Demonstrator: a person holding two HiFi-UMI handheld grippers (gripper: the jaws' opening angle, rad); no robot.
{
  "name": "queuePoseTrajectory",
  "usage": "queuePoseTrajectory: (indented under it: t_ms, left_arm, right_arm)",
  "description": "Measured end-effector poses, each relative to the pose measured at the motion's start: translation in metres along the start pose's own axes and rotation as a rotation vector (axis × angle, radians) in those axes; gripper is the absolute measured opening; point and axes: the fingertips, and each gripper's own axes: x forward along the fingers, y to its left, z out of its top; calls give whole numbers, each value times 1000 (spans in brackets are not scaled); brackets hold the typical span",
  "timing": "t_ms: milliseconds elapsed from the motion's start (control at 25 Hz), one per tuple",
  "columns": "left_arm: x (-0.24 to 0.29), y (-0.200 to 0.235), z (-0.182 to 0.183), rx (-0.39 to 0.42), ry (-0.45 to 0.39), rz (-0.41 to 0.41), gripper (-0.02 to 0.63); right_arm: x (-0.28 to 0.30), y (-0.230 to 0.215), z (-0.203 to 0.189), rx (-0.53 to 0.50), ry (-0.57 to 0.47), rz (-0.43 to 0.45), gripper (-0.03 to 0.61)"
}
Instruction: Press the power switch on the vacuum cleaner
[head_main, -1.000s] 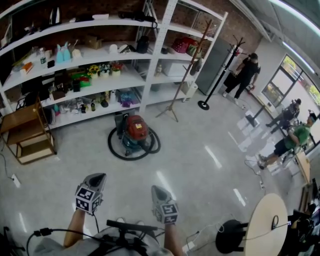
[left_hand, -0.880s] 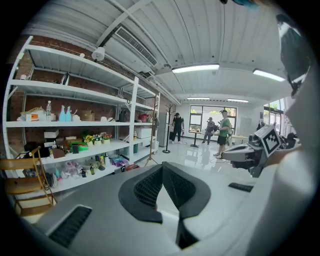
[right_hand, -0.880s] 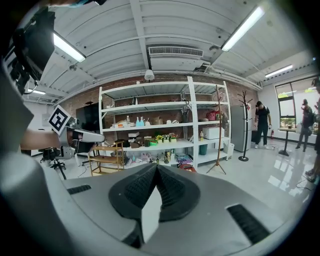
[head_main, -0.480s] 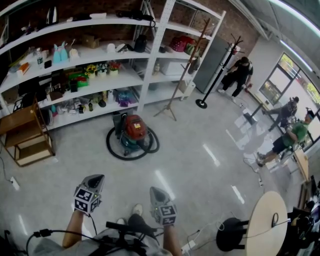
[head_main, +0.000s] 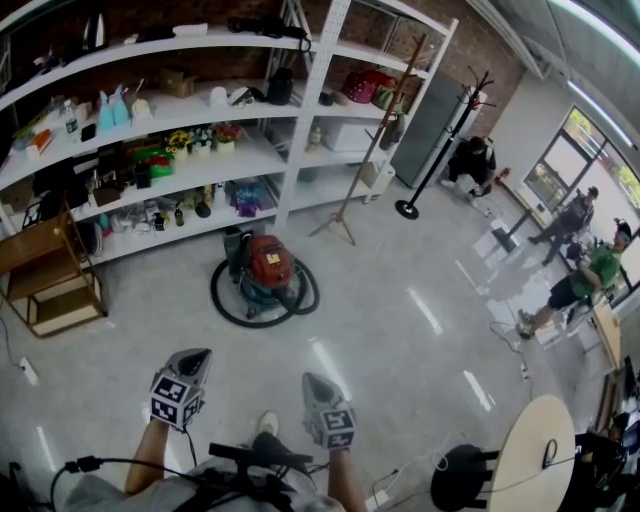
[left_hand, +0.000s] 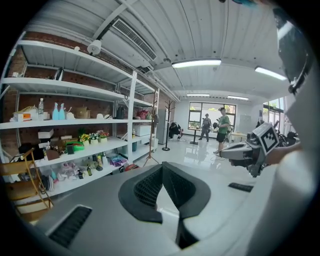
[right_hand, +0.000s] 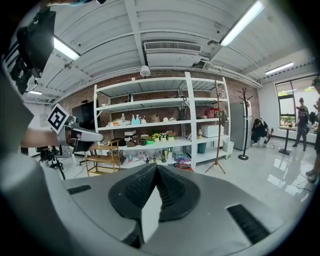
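Observation:
The vacuum cleaner (head_main: 268, 270) has a red top and a teal body. It stands on the floor in front of the shelves, ringed by its black hose (head_main: 228, 305). My left gripper (head_main: 196, 354) and right gripper (head_main: 311, 379) are held low near my body, well short of the vacuum. Both are shut with nothing between the jaws. In the left gripper view the jaw tips (left_hand: 162, 168) meet, and a bit of the red vacuum (left_hand: 131, 167) shows beyond. The right gripper view shows shut tips (right_hand: 156, 168) and the vacuum (right_hand: 183, 167) just past them.
White shelving (head_main: 290, 150) full of small items runs along the back wall. A wooden rack (head_main: 45, 275) stands at the left, and a tripod stand (head_main: 345, 215) and a coat rack (head_main: 440, 140) at the right. A round table (head_main: 540, 450) is near right. Several people (head_main: 585, 280) are far right.
The view has shifted a little as I step forward, and a shoe now shows below the grippers. The person by the coat rack has bent down. Both grippers stay shut.

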Motion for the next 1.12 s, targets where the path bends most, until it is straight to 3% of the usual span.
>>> queuePoseTrajectory:
  t_ms: [400,1120]
  left_arm:
    - [61,14,34,6,4,20,6]
    - [145,1,59,-8,-1,70,6]
  right_arm:
    - [51,-47,29,0,-8,41,12]
    - [96,-127,38,11,-8,113,12]
